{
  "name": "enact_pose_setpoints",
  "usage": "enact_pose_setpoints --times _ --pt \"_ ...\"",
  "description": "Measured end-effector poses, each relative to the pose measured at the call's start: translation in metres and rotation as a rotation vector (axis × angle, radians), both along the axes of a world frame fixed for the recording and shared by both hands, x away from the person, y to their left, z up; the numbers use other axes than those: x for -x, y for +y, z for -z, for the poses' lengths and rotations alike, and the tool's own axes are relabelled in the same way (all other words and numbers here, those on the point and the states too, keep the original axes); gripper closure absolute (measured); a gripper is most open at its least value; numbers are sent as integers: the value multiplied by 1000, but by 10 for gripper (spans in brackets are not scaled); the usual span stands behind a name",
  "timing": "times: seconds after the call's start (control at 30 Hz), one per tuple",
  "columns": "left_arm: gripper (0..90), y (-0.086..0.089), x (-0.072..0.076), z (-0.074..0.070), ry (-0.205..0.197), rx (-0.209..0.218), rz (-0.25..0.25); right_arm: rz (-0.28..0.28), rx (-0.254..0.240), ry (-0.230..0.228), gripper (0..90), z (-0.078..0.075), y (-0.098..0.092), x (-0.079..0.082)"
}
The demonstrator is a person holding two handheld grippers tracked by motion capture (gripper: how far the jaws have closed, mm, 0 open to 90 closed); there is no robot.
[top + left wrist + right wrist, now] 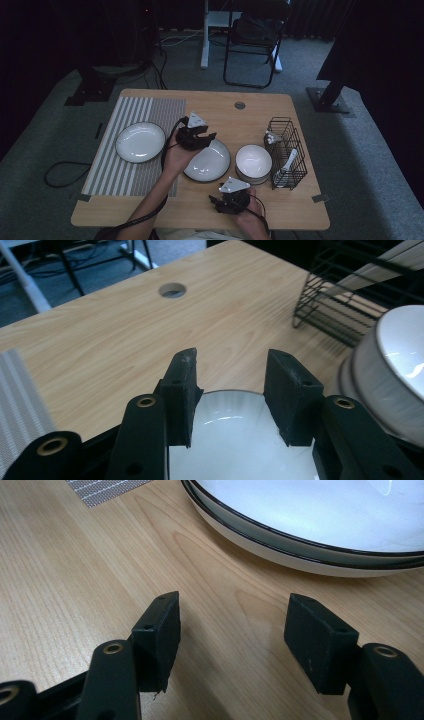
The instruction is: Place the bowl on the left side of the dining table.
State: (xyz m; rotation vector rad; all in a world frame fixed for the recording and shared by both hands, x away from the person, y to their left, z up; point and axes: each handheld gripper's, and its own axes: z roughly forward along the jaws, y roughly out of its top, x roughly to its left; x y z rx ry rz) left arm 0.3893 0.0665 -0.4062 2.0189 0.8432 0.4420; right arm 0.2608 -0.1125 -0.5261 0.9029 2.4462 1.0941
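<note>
A white plate [212, 165] with a dark rim lies on the bare wood at the table's middle. My left gripper [206, 139] hovers over its far left rim, jaws open. In the left gripper view the plate [235, 440] lies below and between the jaws of the left gripper [231, 365], and the pads do not touch it. My right gripper [216, 204] sits near the front edge, open. In the right gripper view the right gripper [232, 612] is over bare wood, short of the plate [310, 525]. A second white plate [140, 142] rests on the striped placemat [150, 107].
A stack of white bowls [253, 161] stands right of the middle plate, close to my left gripper's right jaw in its own view, bowls [395, 365]. A black wire rack [287, 150] holding a white spoon is at the right edge. A cable hole [240, 105] is at the back.
</note>
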Motion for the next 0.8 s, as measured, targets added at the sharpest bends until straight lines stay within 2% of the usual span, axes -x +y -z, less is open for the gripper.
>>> enact_pose_setpoints --times 0.17,0.33,0.67,0.8 --pt "574 -11 2 -2 5 4 45 -13 -9 22 345 0 0 -1" --pt "572 -24 4 -3 14 14 87 -29 -4 21 318 0 0 -1" --pt "568 -47 7 -4 46 35 164 -32 -4 22 314 0 1 0" --pt "569 -55 9 -5 49 31 187 -34 -4 22 314 0 1 0"
